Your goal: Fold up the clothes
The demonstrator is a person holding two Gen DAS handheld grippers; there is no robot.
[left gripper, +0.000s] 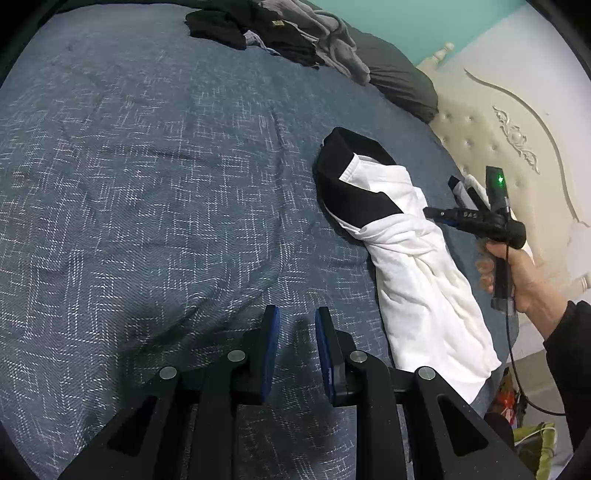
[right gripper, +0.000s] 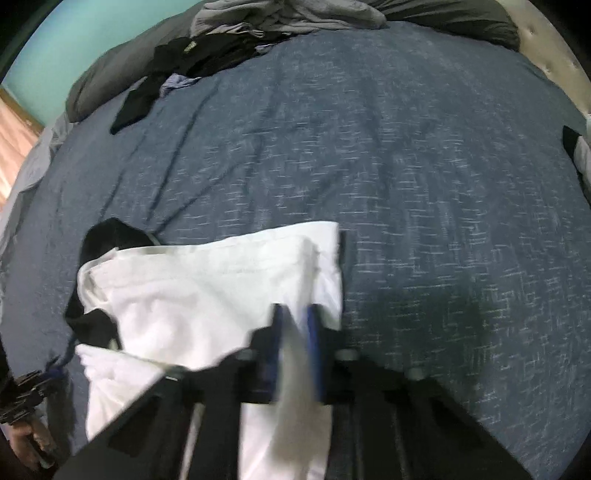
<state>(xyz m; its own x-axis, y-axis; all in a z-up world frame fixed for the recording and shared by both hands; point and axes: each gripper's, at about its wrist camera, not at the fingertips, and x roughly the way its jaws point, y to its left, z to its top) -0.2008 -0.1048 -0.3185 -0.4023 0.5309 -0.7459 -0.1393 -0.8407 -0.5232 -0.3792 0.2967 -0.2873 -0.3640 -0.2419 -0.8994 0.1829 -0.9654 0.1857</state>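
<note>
A white garment with black trim lies bunched and partly folded on the blue bedspread, at the right in the left wrist view. My left gripper is open and empty, hovering over the bedspread left of the garment. My right gripper is shut on a fold of the white garment. The right gripper also shows in the left wrist view, held by a hand at the garment's far side.
A pile of black and grey clothes lies at the far edge of the bed, also in the right wrist view. A dark pillow lies by the cream headboard. Coloured items sit on the floor at the right.
</note>
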